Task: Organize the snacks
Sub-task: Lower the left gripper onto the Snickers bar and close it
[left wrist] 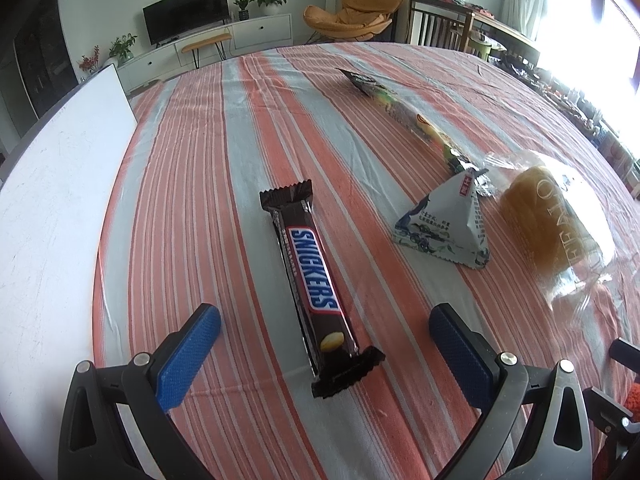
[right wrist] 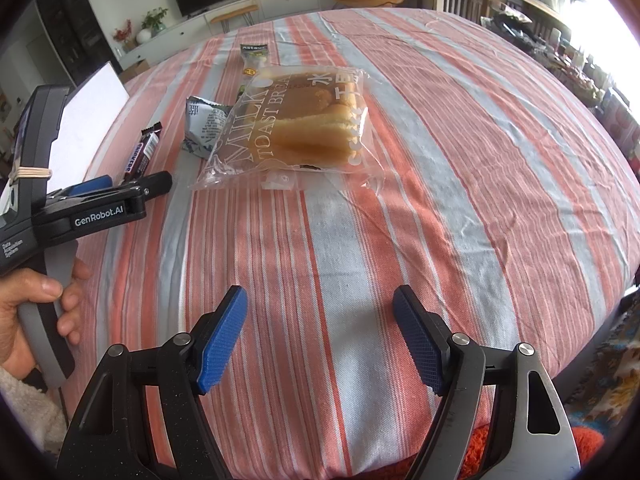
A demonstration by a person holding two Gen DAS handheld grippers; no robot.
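A brown Snickers bar [left wrist: 316, 280] lies on the striped tablecloth, its near end between the open blue-padded fingers of my left gripper [left wrist: 324, 332]. A triangular white snack packet [left wrist: 448, 228], a long dark snack stick [left wrist: 412, 120] and a clear bag of milk toast bread [left wrist: 552, 224] lie to its right. In the right wrist view the bread bag [right wrist: 296, 124] lies ahead of my open, empty right gripper [right wrist: 320, 324], with the triangular packet [right wrist: 204, 128], the Snickers bar [right wrist: 142, 152] and the left gripper [right wrist: 120, 188] to the left.
A white board [left wrist: 52, 208] covers the table's left side. The striped tablecloth [right wrist: 460, 152] stretches to the right. A TV stand, plants, an orange chair and a wooden chair stand beyond the table's far edge.
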